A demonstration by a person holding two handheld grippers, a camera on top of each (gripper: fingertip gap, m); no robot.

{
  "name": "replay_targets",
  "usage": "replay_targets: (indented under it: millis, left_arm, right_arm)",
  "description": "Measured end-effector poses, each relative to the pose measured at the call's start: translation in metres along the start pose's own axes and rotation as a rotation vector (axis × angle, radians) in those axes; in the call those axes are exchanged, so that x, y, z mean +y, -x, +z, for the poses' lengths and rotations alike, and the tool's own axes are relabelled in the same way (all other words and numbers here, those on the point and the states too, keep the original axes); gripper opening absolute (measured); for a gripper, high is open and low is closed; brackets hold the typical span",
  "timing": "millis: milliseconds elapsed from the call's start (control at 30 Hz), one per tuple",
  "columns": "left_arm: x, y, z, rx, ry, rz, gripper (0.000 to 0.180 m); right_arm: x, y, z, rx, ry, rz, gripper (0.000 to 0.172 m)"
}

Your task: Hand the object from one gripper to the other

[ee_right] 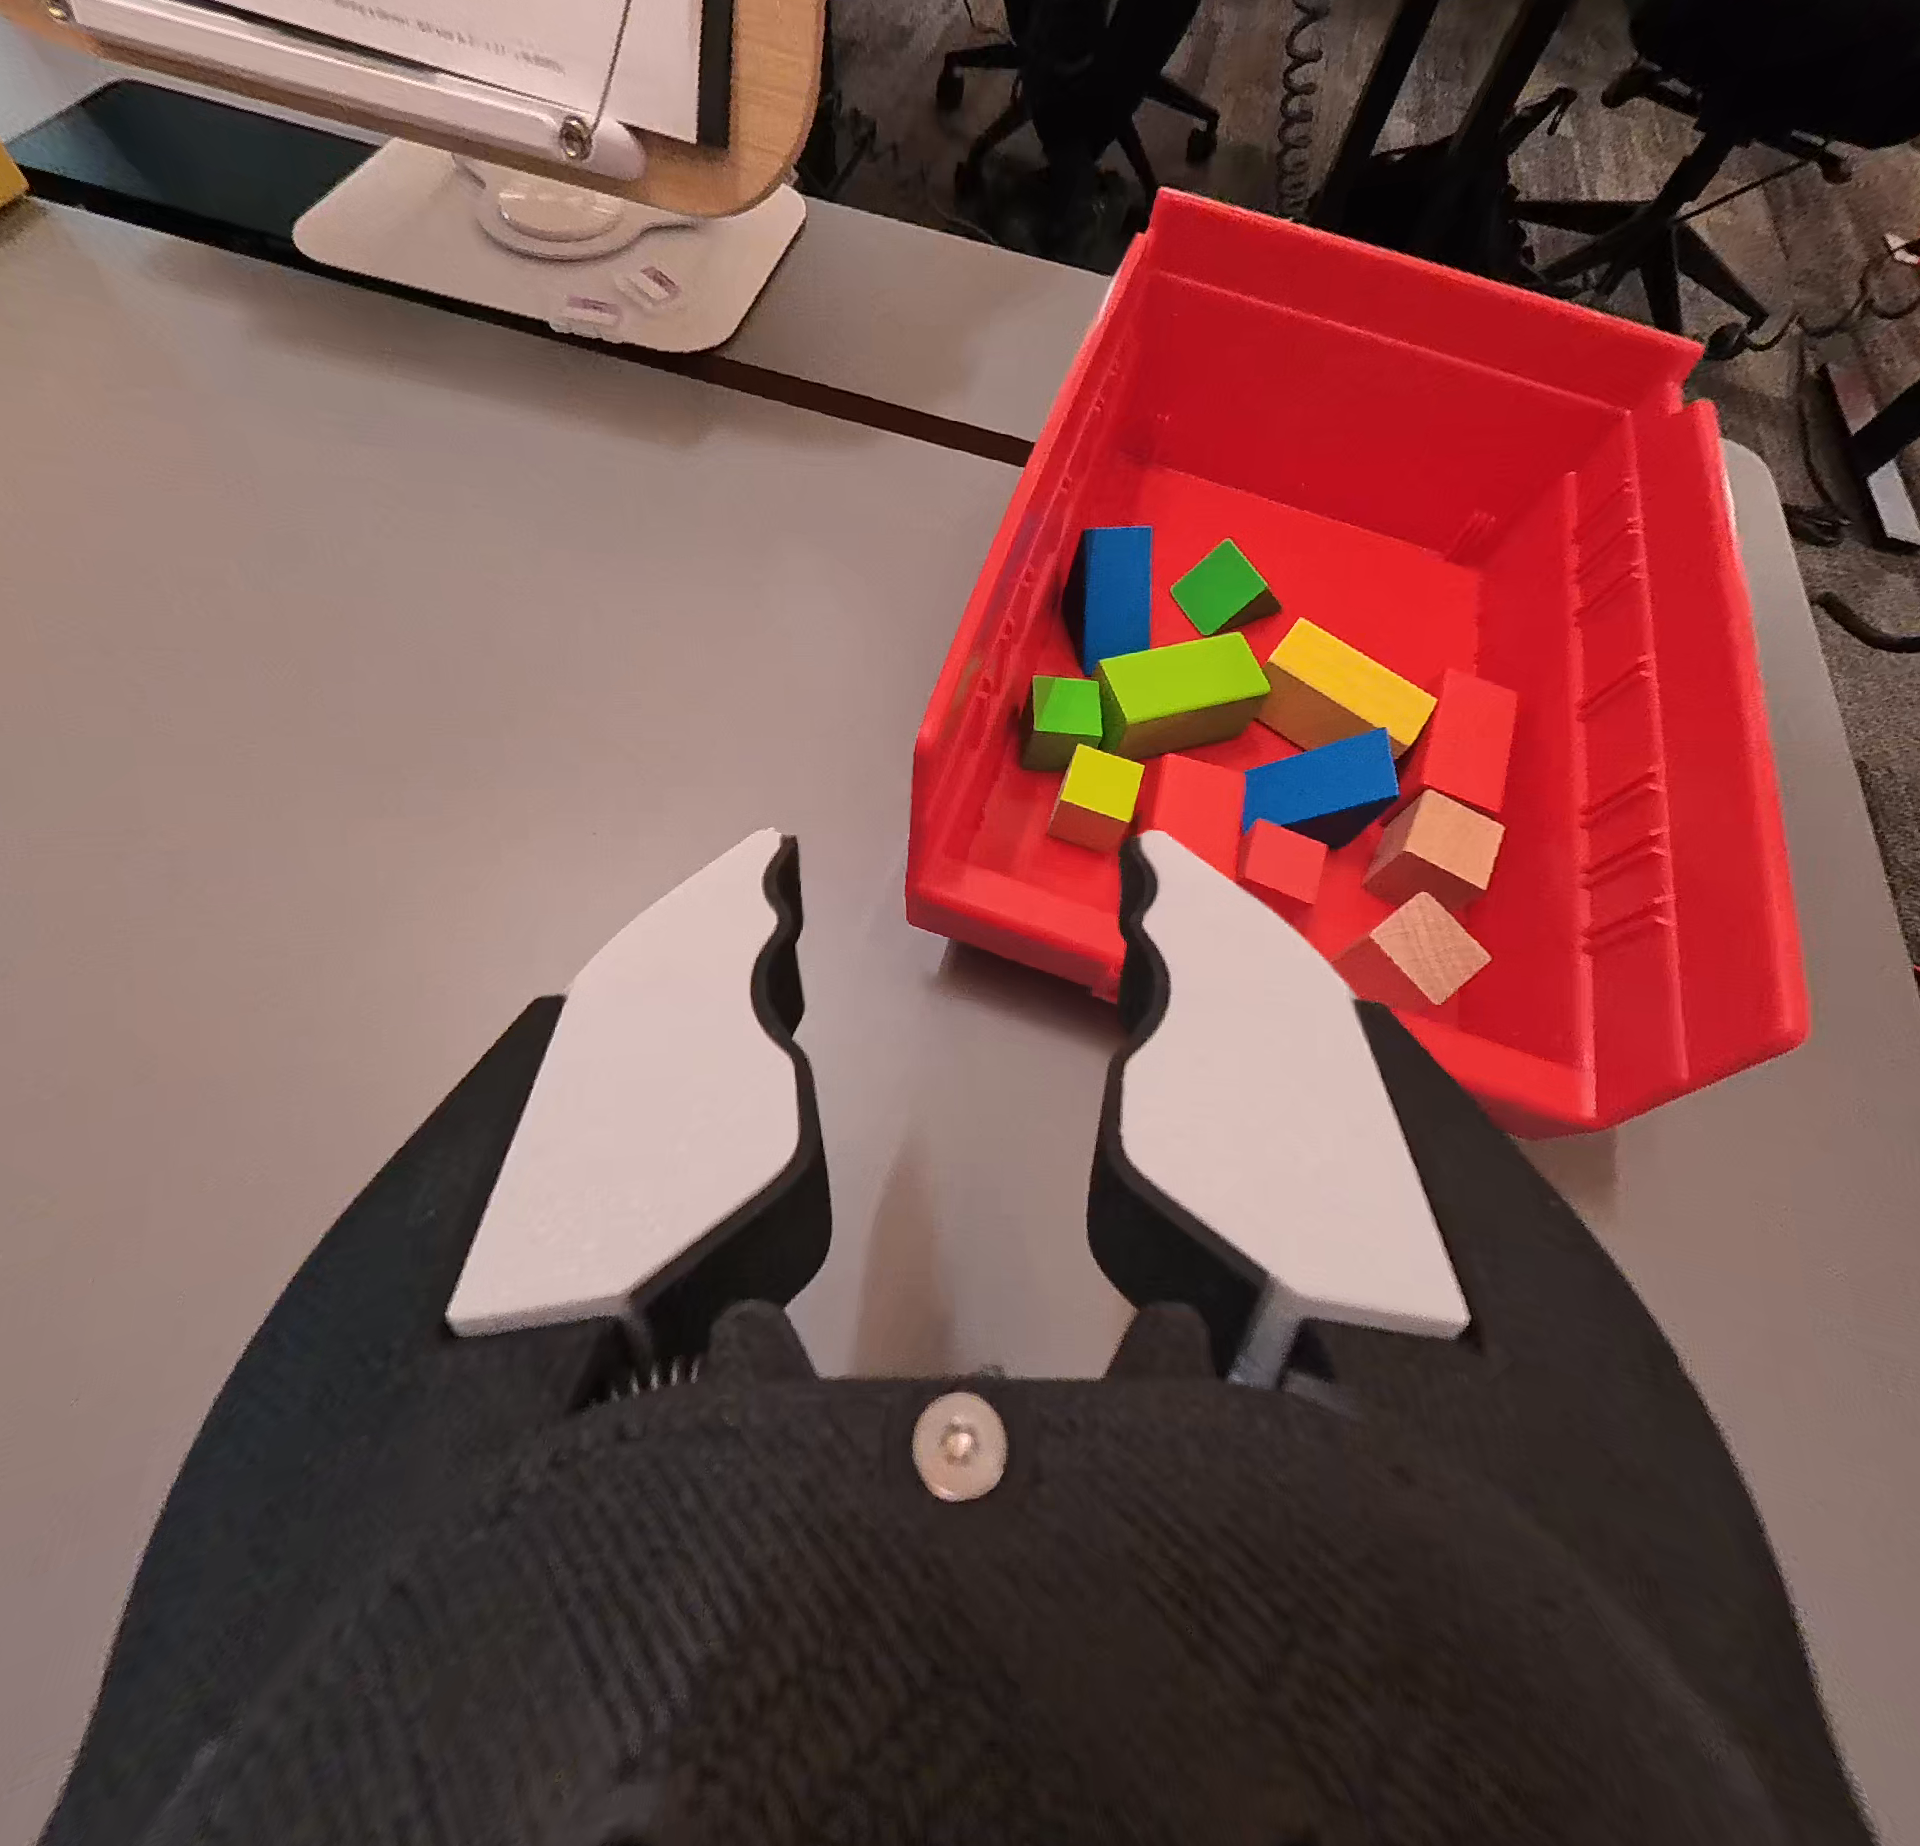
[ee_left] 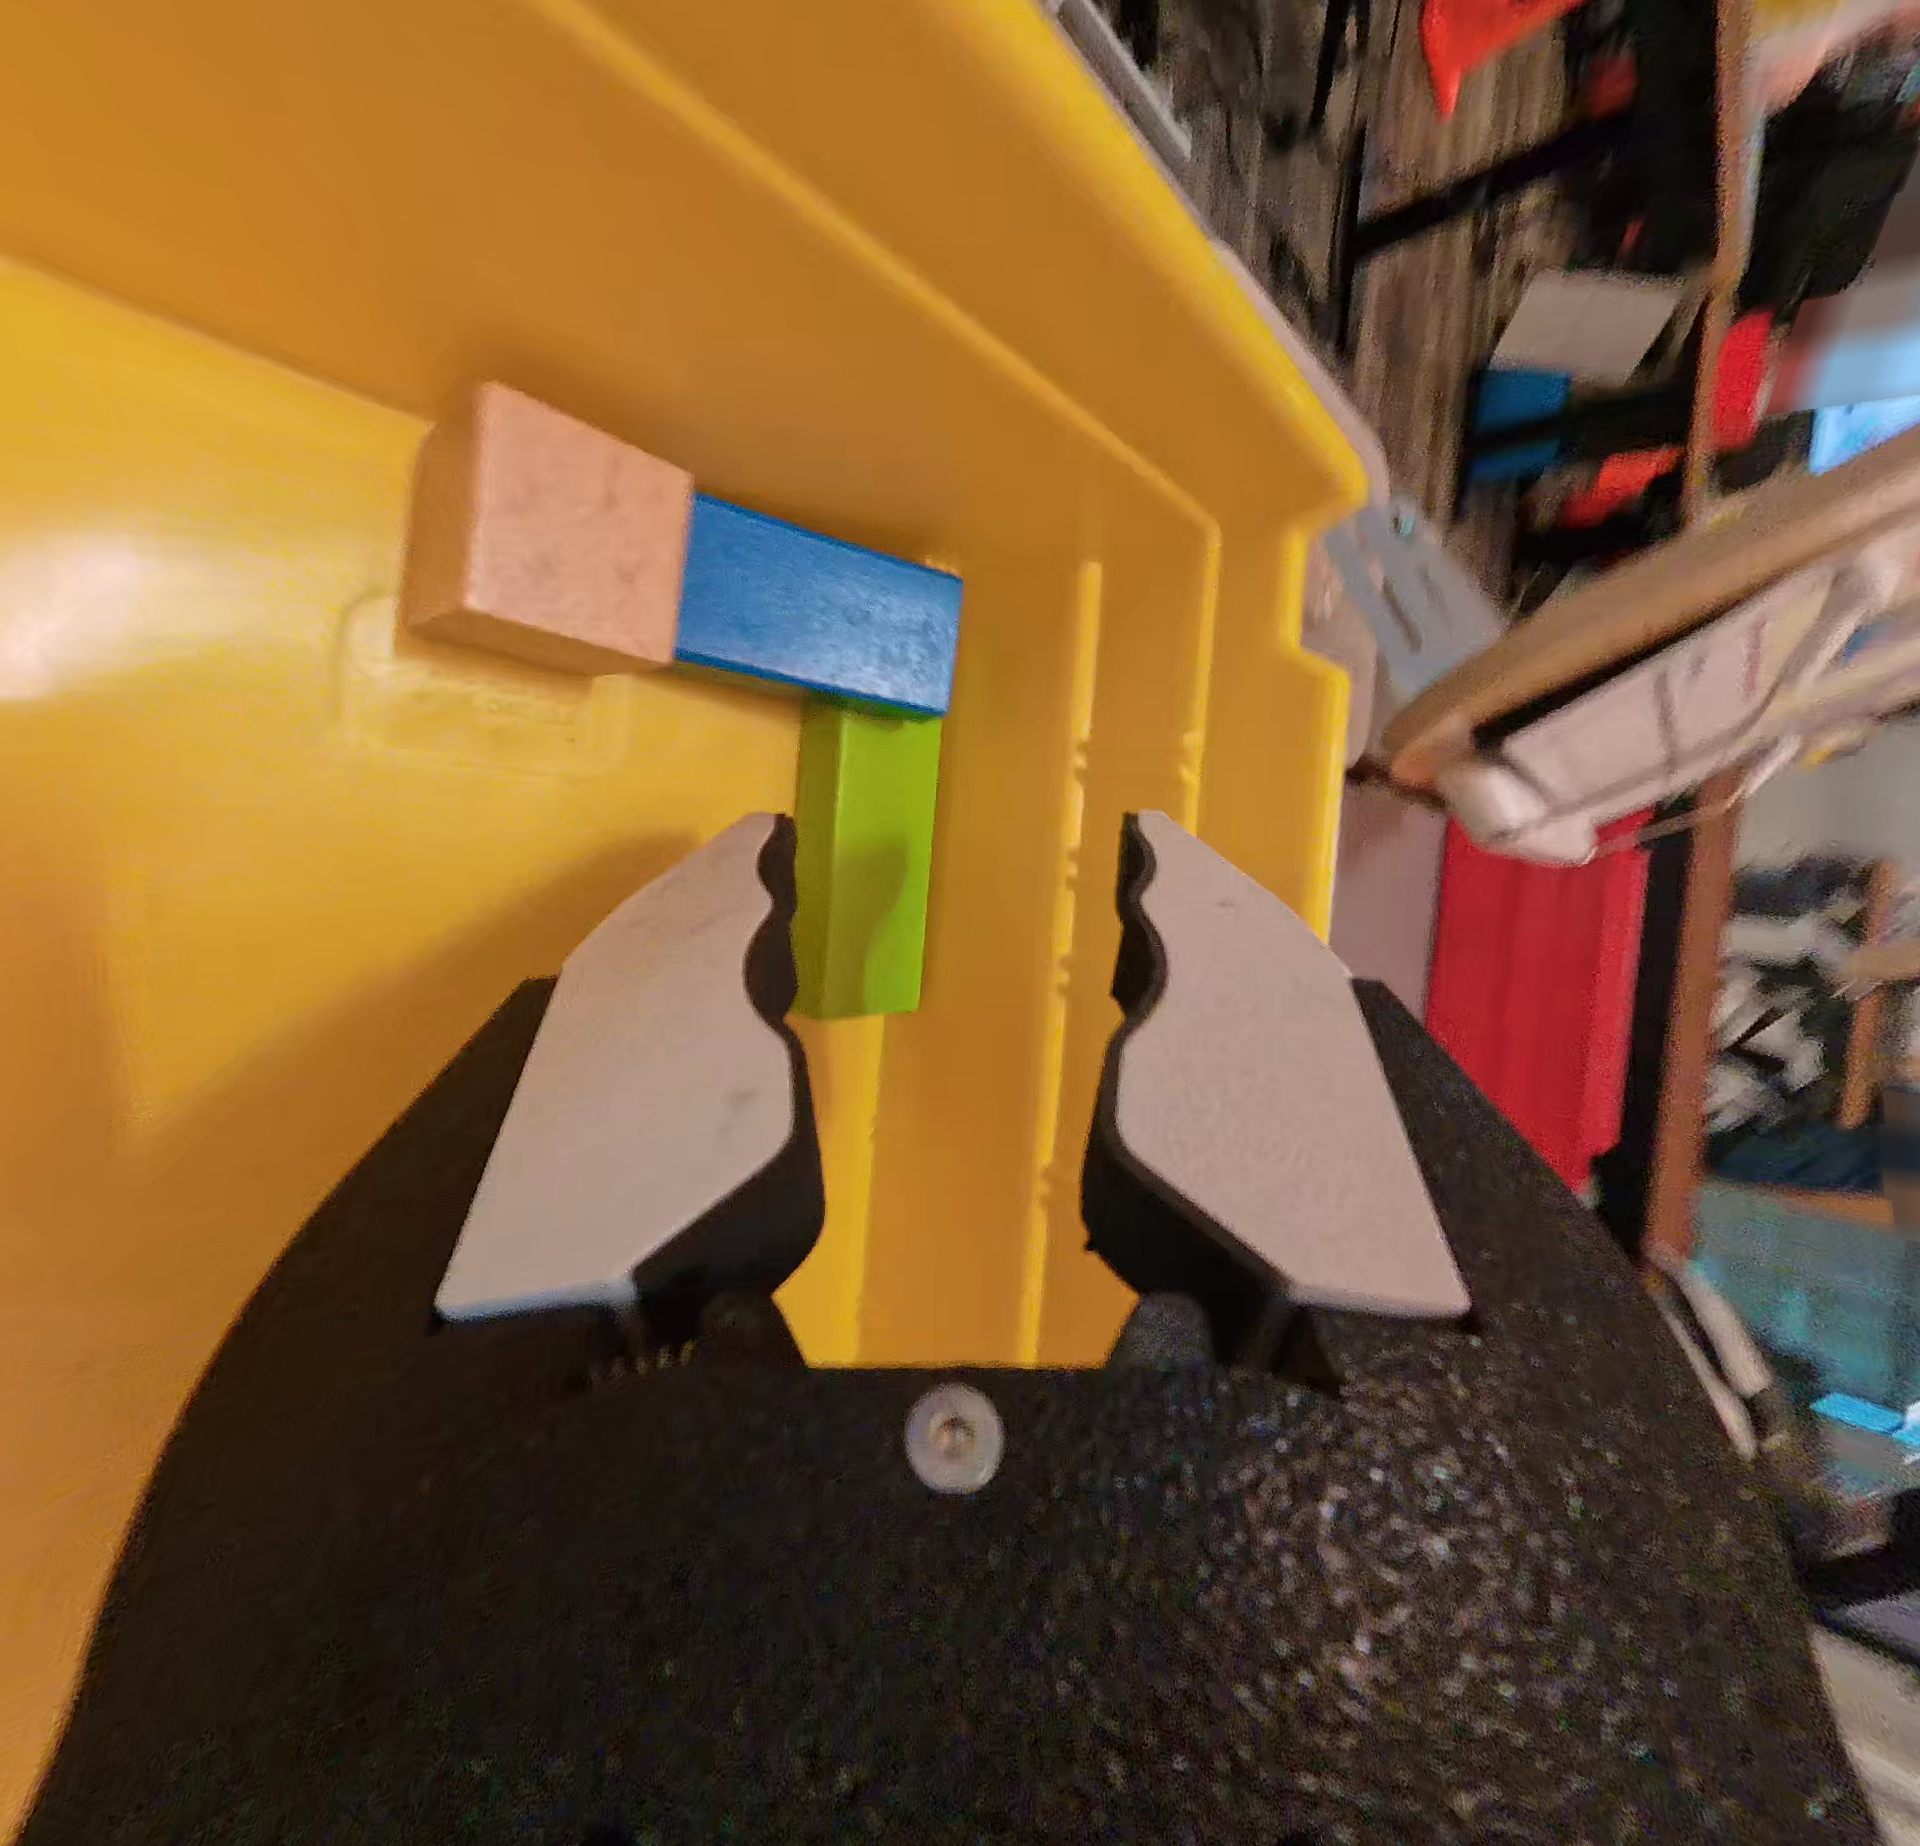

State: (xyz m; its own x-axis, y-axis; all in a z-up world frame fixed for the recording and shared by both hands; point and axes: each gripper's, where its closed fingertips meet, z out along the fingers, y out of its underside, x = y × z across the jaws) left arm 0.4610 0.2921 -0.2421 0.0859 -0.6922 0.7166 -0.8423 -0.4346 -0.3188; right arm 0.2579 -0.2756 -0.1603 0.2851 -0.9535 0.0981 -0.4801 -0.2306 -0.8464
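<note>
Left claw is gaping open inside a yellow bin — a light green block is lying between its fingers, beside the left finger, with a clear gap to the right one, so nothing is being gripped. A blue block and a wooden block are sitting just beyond. Right claw is hanging open and bare over the grey table — beside a red bin holding mixed coloured blocks.

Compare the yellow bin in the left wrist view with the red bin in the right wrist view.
The yellow bin holds three visible blocks, touching in a hooked row; the red bin holds about a dozen, scattered. The yellow bin fills its view; the red sits farther off. Both are ribbed plastic.
</note>
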Motion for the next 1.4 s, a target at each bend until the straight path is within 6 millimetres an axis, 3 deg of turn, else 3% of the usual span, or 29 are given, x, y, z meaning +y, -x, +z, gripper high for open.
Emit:
replay_targets:
  millis: [300,500,567,933,1000,1067,1400]
  left_arm:
    - [-0.008,0.015,0.017,0.073,-0.163,-0.472,0.069]
    - [-0.023,0.011,0.026,0.24,-0.275,-0.7,0.066]
    - [-0.027,0.012,0.028,0.291,-0.306,-0.757,0.054]
    - [-0.043,0.019,0.029,0.309,-0.434,-0.841,0.05]
    - [-0.042,0.021,0.029,0.297,-0.436,-0.837,0.043]
    - [-0.037,0.025,0.032,0.262,-0.418,-0.824,0.021]
    - [-0.037,0.018,0.028,0.328,-0.431,-0.738,0.016]
  right_arm:
    - [0.002,-0.002,0.003,-0.01,-0.017,0.007,0.059]
    - [0.005,-0.004,0.002,-0.017,-0.019,0.004,0.06]
    - [0.007,-0.006,0.0,-0.011,-0.016,0.0,0.06]
    - [0.014,-0.014,-0.003,-0.004,-0.014,0.027,0.06]
    - [0.014,-0.012,-0.002,-0.007,-0.013,0.021,0.06]
    - [0.015,-0.011,-0.001,-0.011,-0.007,0.021,0.06]
    - [0.016,-0.008,-0.001,-0.012,-0.005,0.028,0.06]
